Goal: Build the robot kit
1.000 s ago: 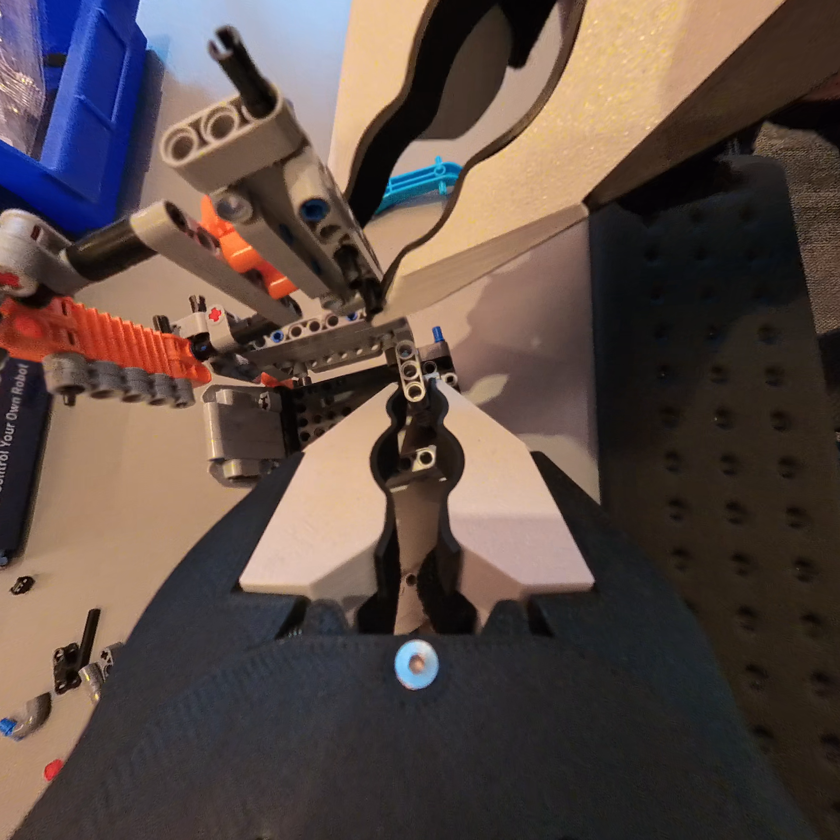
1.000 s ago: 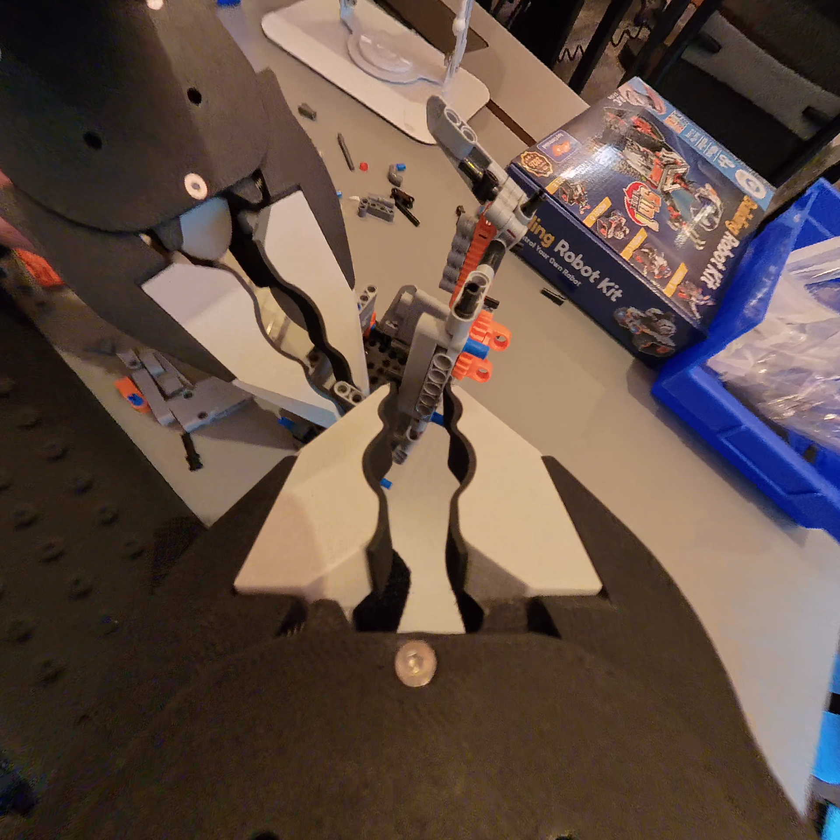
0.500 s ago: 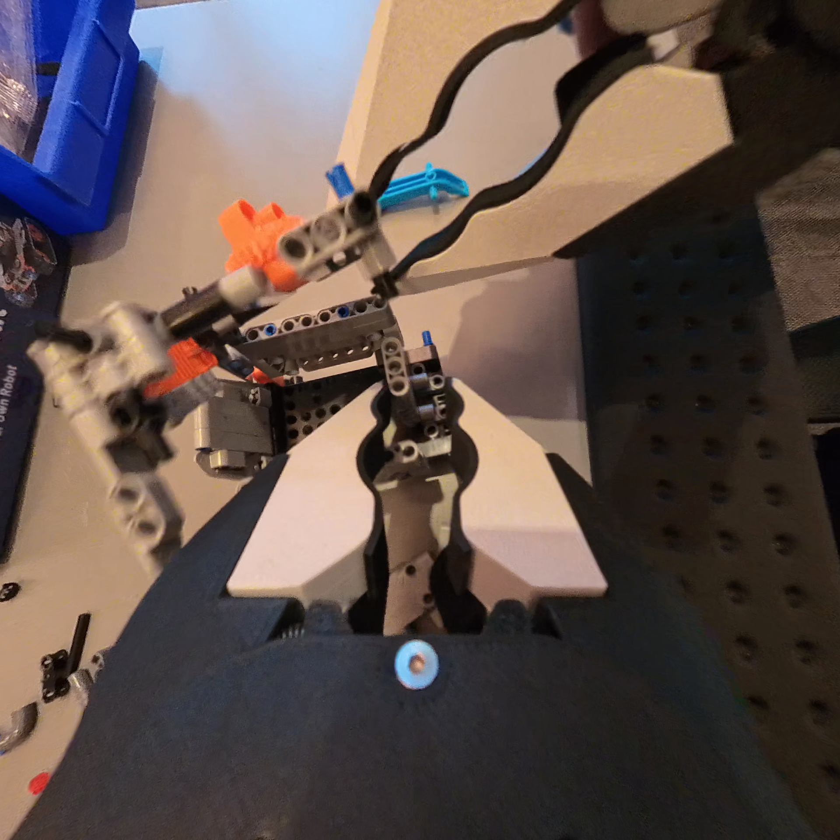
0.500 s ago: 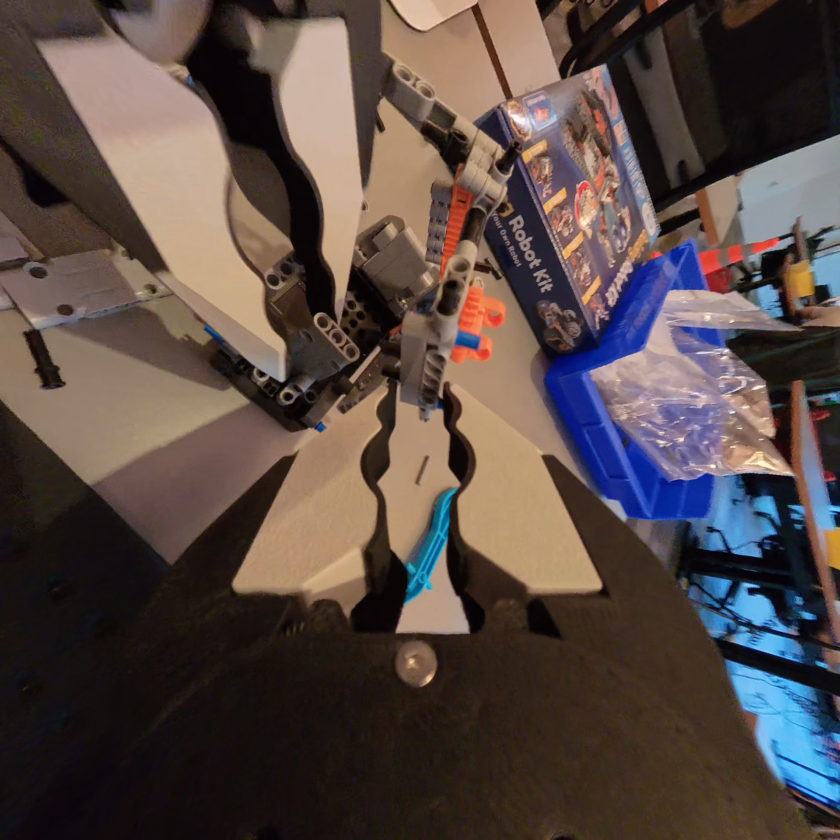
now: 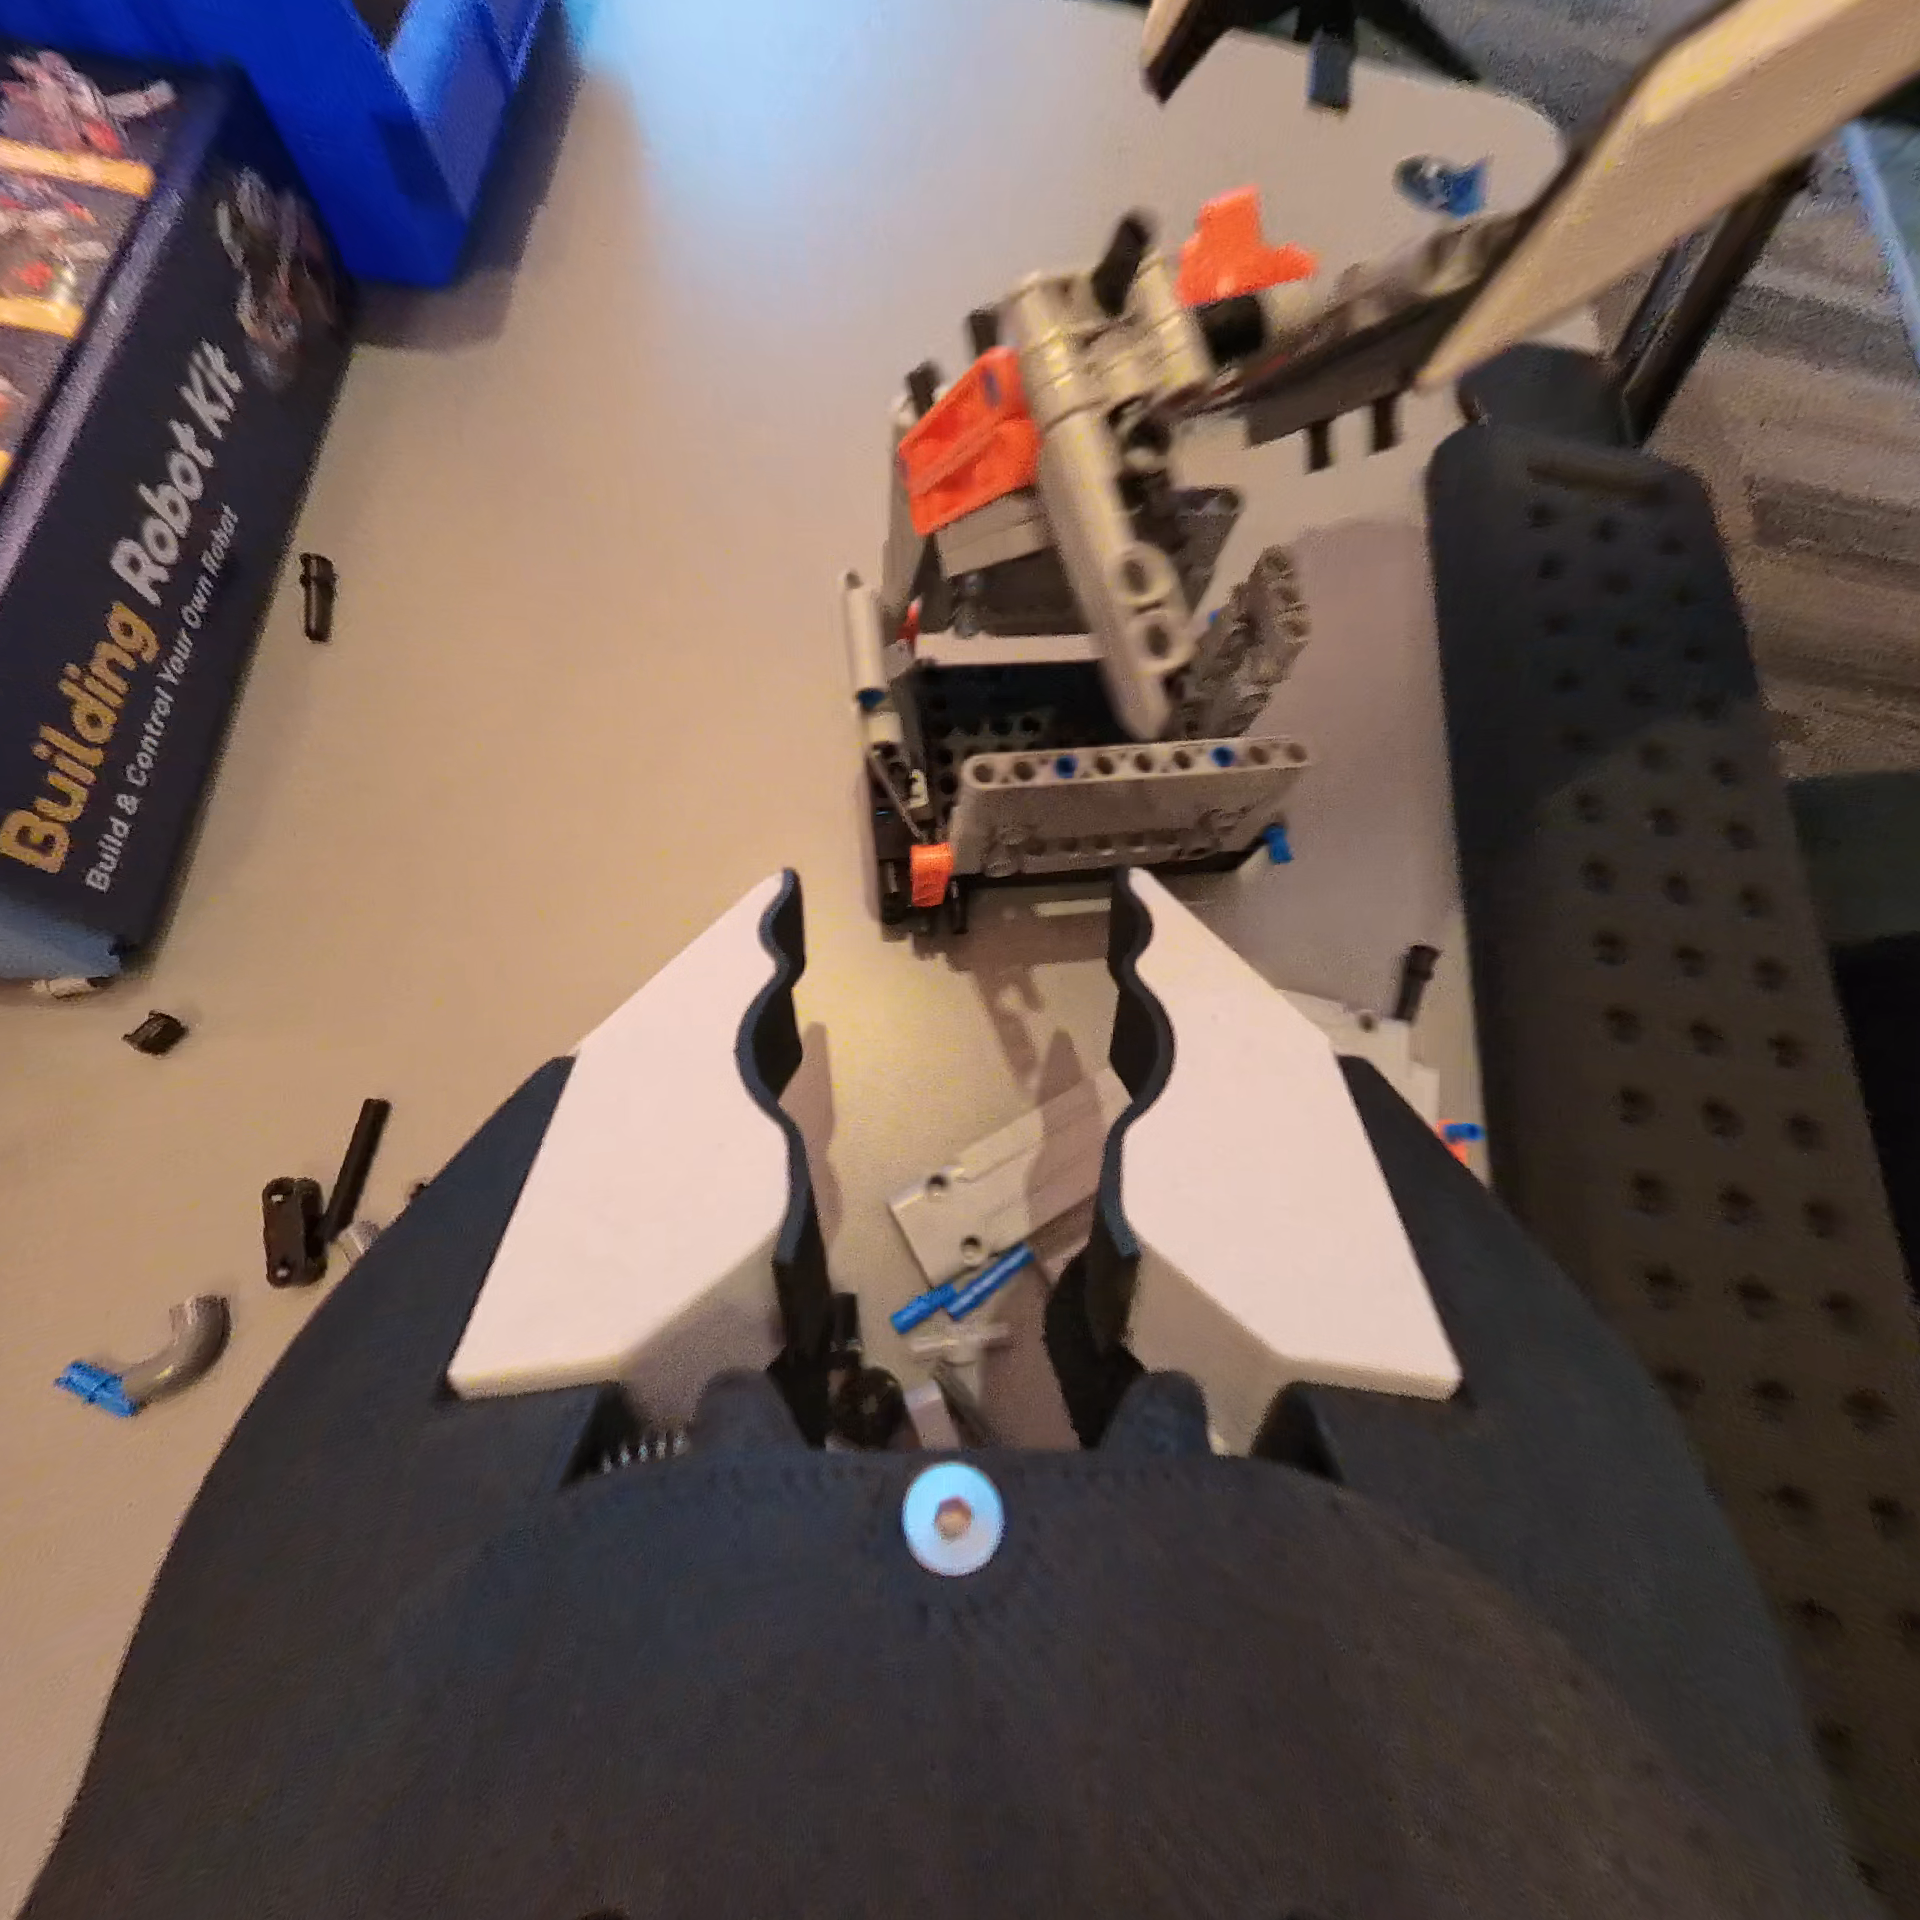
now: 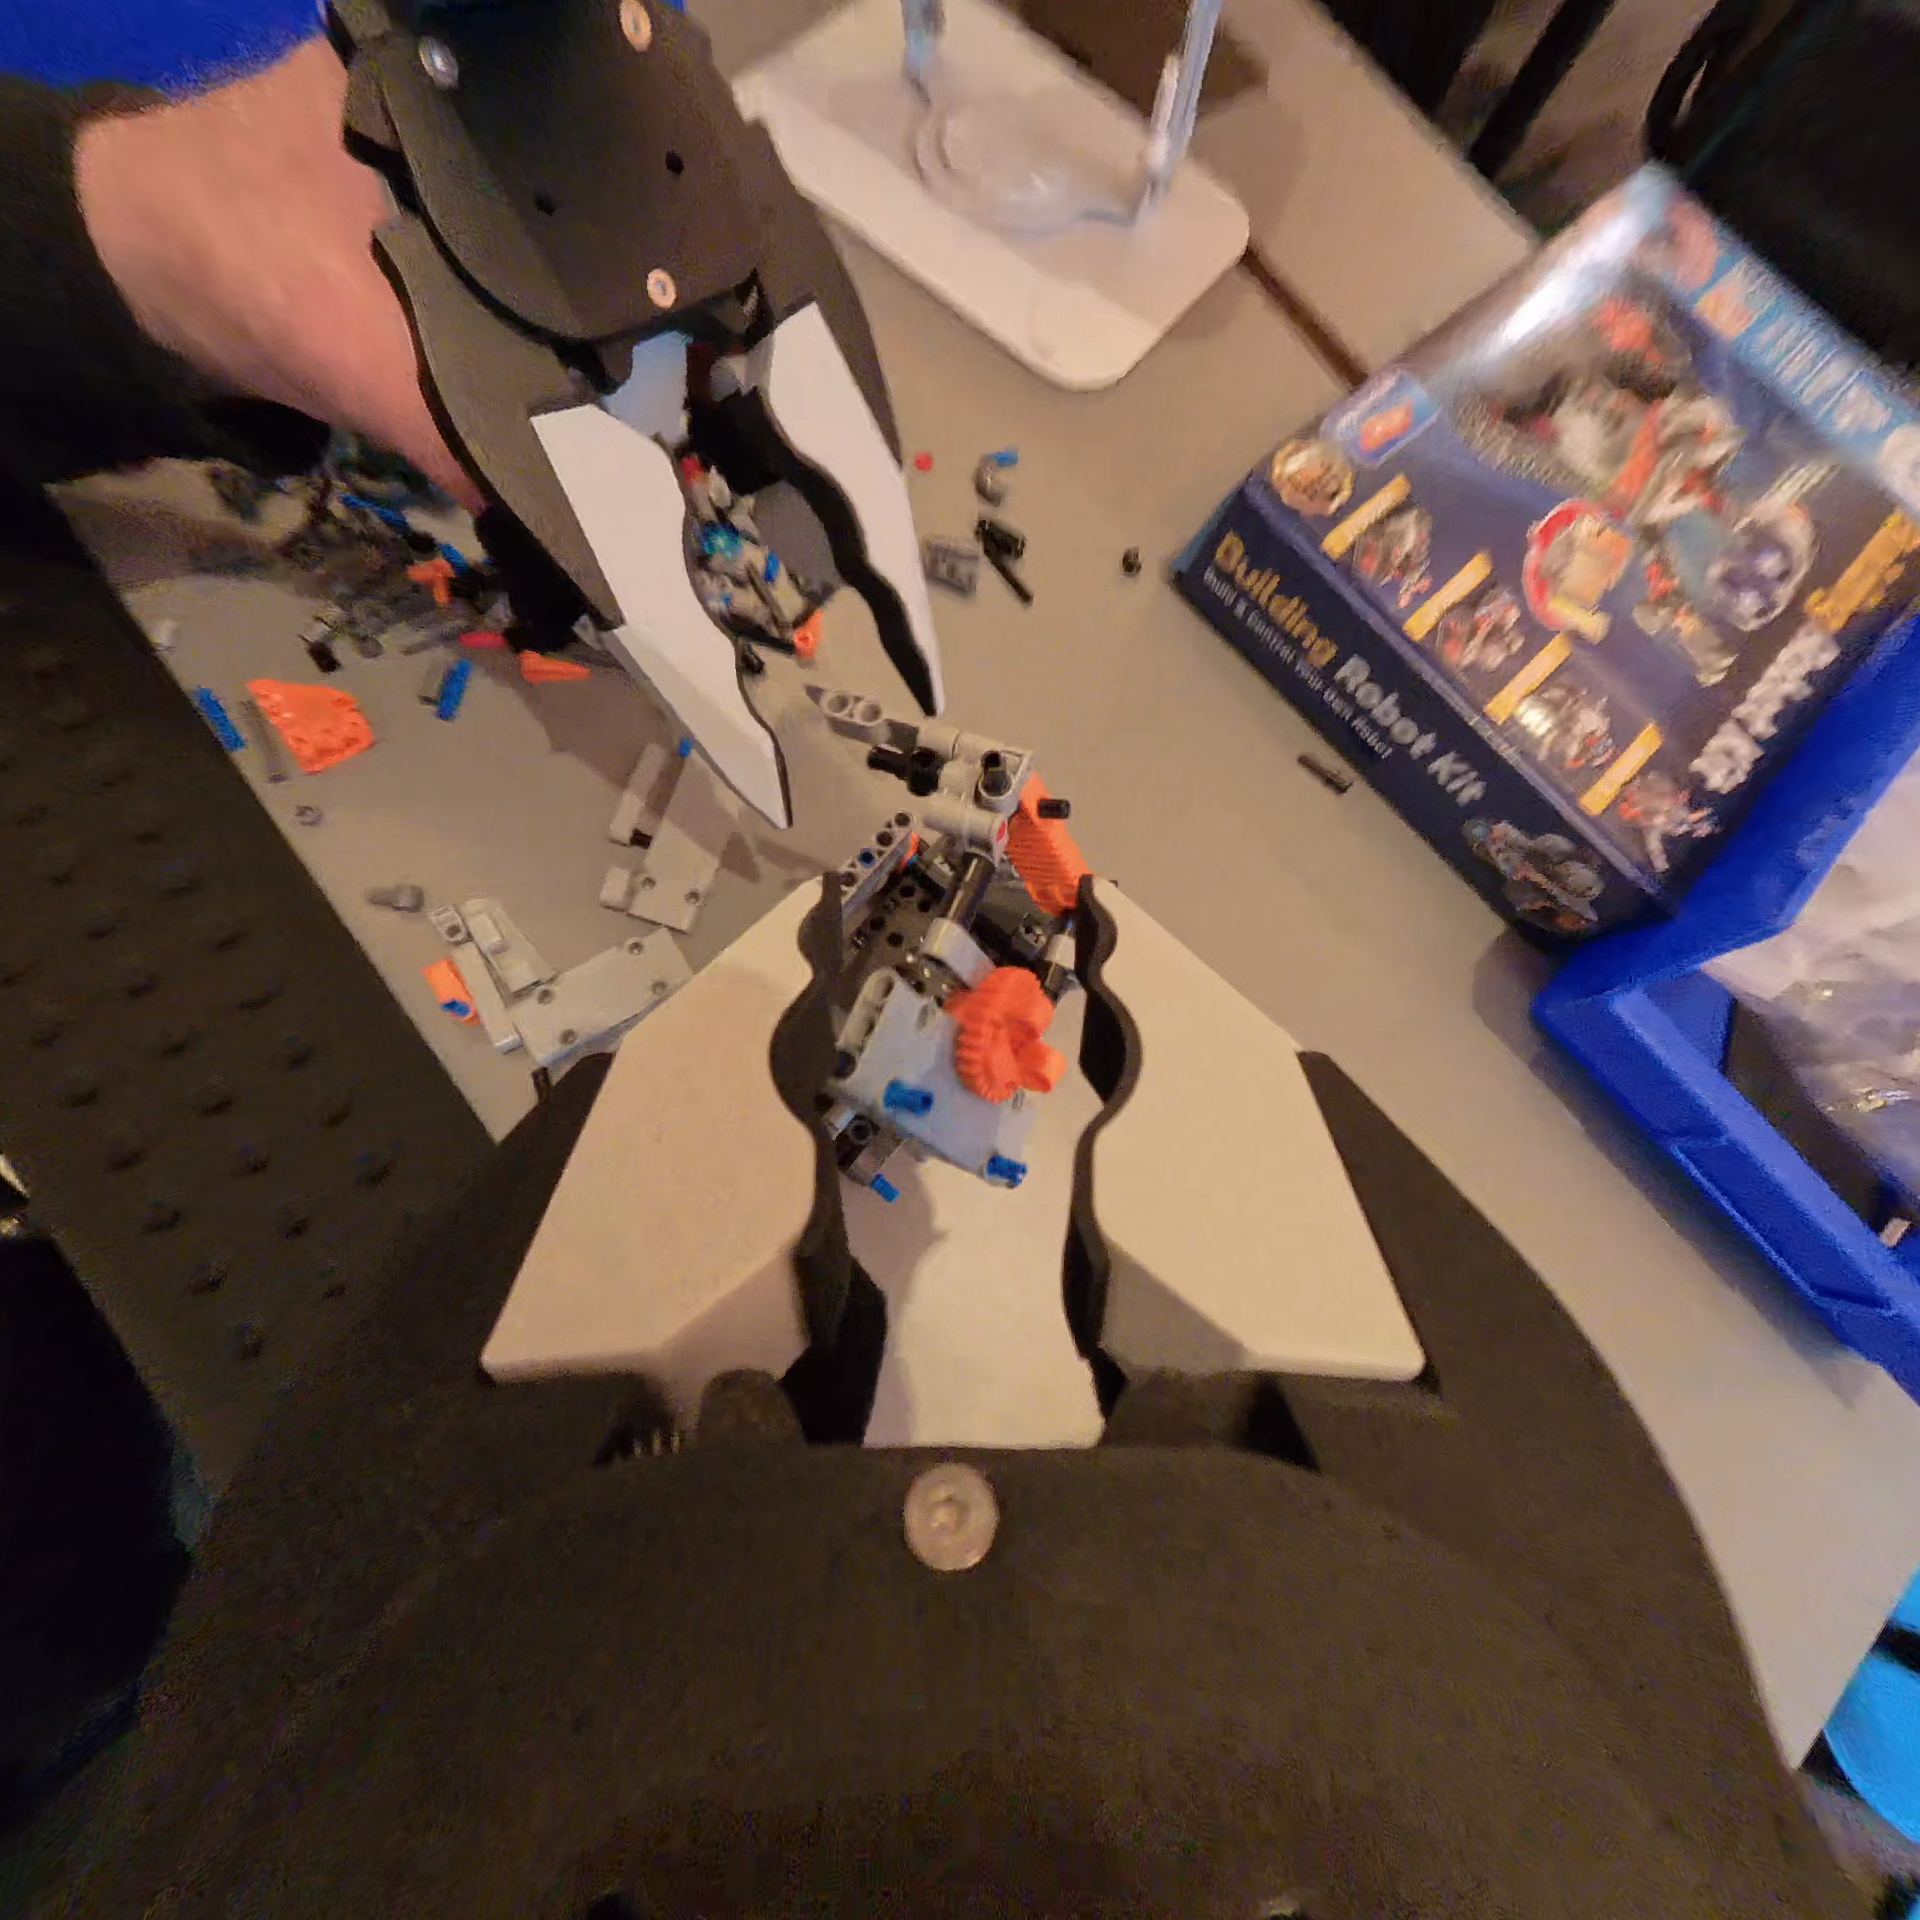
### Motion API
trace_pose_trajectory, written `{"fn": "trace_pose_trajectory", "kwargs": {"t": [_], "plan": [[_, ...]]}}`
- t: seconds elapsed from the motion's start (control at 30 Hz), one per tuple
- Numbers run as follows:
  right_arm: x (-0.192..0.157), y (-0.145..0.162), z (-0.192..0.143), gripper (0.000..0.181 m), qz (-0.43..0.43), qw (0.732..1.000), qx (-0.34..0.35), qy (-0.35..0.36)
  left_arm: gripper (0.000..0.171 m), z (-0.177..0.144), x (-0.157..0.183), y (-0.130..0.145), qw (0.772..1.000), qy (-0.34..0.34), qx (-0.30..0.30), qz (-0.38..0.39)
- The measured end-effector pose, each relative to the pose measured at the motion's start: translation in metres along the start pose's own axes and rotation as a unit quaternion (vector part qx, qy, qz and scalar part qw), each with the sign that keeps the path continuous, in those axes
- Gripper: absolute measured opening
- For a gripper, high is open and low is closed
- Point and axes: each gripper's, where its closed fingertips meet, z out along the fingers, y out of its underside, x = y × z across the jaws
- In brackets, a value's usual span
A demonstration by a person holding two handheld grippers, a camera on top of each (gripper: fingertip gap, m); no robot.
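Right hand-held gripper (image 6: 951,997) straddles the model (image 6: 951,997), contact unclear; only left hand-held gripper (image 5: 956,935), apart, shows its beam (image 5: 1127,805).

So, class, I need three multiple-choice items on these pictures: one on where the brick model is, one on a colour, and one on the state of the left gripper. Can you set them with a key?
1. Where is the brick model?
A. In the blue bin
B. On top of the kit box
C. On the table, between the fingers of the right gripper

2. What colour is the gear on the model?
A. Green
B. Orange
C. Yellow

3. How is the left gripper?
A. Open, with nothing between its fingers
B. Shut on a black pin
C. Shut on the model

Key:
1 C, as the right wrist view shows the model framed by that gripper's two fingers.
2 B, as the toothed wheel is bright orange.
3 A, as its fingers stand wide apart over bare table.
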Motion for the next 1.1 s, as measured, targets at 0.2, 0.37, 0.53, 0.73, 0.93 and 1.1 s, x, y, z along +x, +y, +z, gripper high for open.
{"fn": "trace_pose_trajectory", "kwargs": {"t": [0.2,0.37,0.53,0.73,0.93,1.1], "plan": [[0.008,0.007,0.031,0.028,-0.008,0.998,-0.056,0.025,0.055,0.028,0.005,0.010,0.998,0.047,-0.041,0.027],[0.012,0.014,0.037,0.014,-0.058,0.993,-0.087,0.053,0.049,0.043,0.013,0.017,0.996,0.057,-0.057,0.038],[0.014,0.019,0.044,0.014,-0.123,0.982,-0.106,0.093,0.036,0.047,0.025,0.013,0.995,0.072,-0.047,0.040],[0.013,0.035,0.052,0.016,-0.189,0.967,-0.122,0.118,0.047,0.040,0.032,0.011,0.994,0.080,-0.053,0.048],[0.010,0.037,0.046,0.021,-0.175,0.975,-0.100,0.096,0.043,0.014,0.033,-0.019,0.994,0.102,0.008,0.040],[0.007,0.042,0.032,0.048,-0.157,0.980,-0.098,0.073,0.025,0.022,0.037,-0.026,0.993,0.112,0.009,0.041]]}}
